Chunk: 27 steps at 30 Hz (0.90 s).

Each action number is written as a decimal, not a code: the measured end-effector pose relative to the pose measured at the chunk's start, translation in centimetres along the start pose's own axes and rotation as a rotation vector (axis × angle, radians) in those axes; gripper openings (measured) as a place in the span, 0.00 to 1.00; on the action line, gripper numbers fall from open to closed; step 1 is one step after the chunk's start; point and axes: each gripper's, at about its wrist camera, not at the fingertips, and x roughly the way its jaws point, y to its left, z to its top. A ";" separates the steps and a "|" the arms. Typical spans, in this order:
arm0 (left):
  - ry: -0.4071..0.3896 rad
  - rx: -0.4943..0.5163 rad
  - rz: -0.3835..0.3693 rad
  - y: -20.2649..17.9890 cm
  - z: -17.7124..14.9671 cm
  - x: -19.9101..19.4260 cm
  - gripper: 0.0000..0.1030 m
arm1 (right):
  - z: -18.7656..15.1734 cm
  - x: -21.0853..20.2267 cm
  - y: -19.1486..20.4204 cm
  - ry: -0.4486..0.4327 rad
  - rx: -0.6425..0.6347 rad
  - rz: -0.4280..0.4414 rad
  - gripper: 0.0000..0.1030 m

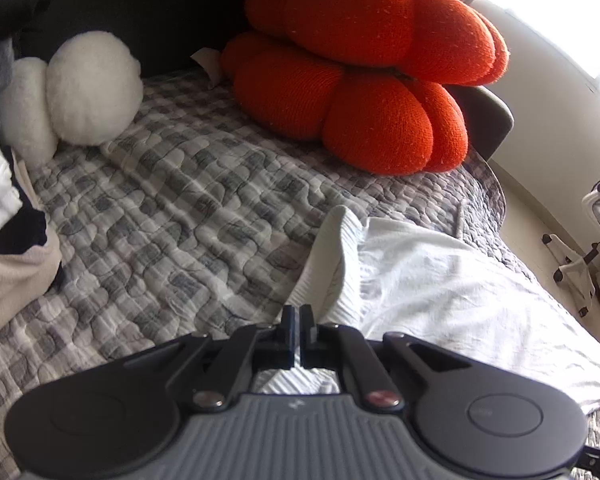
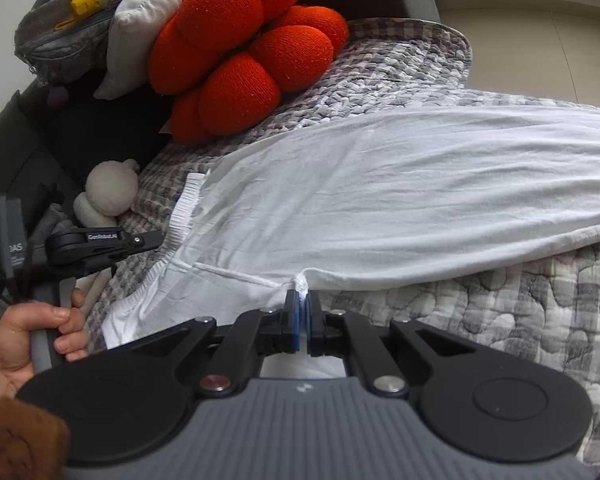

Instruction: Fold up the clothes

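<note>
— What are the two sets of tongs doing?

— The left tongs (image 1: 299,322) are pinched on the ribbed waistband (image 1: 332,264) of the white garment (image 1: 452,280). The band runs up between the jaws and there is hardly a gap. The right tongs (image 2: 302,312) are clamped too, with blue pads (image 2: 297,320) squeezing a small bunched tuft at the garment's lower edge, where a seam comes down to meet it.

— So both have hold of the same piece?

— Yes. From the right side you can see the left tongs at the gathered waistband, and a hand (image 2: 24,332) gripping the handle behind them, with a brown fuzzy cuff (image 2: 20,440) at the wrist.

— Where does the garment lie?

— Spread on the bed, over a grey and white checked quilt (image 1: 172,208). It stretches out long and mostly flat to the right, a few soft creases across it, its far end running out of view.

— And around it?

— Two orange lobed cushions (image 1: 364,76) are stacked at the head of the bed, apart from the garment. A grey pillow (image 2: 140,20) is behind them, and a grey pouch with something yellow (image 2: 86,2) in it sits further back. A small white plush toy (image 1: 84,88) lies on the quilt against the dark headboard. On the left edge there is a pile of folded clothes (image 1: 0,208), white, dark and beige. Pale floor (image 2: 540,52) shows beyond the bed.
</note>
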 end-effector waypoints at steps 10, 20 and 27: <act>0.021 0.073 -0.011 -1.0 -0.6 0.5 0.43 | -0.2 -0.4 -1.9 -0.016 -0.018 -0.016 0.19; 0.029 0.176 0.009 -2.3 -1.2 1.0 0.10 | 0.0 1.7 -1.4 -0.025 0.022 0.037 0.56; 0.015 0.107 0.008 -0.9 -0.6 0.4 0.01 | 0.1 1.0 -0.3 -0.094 -0.041 -0.024 0.13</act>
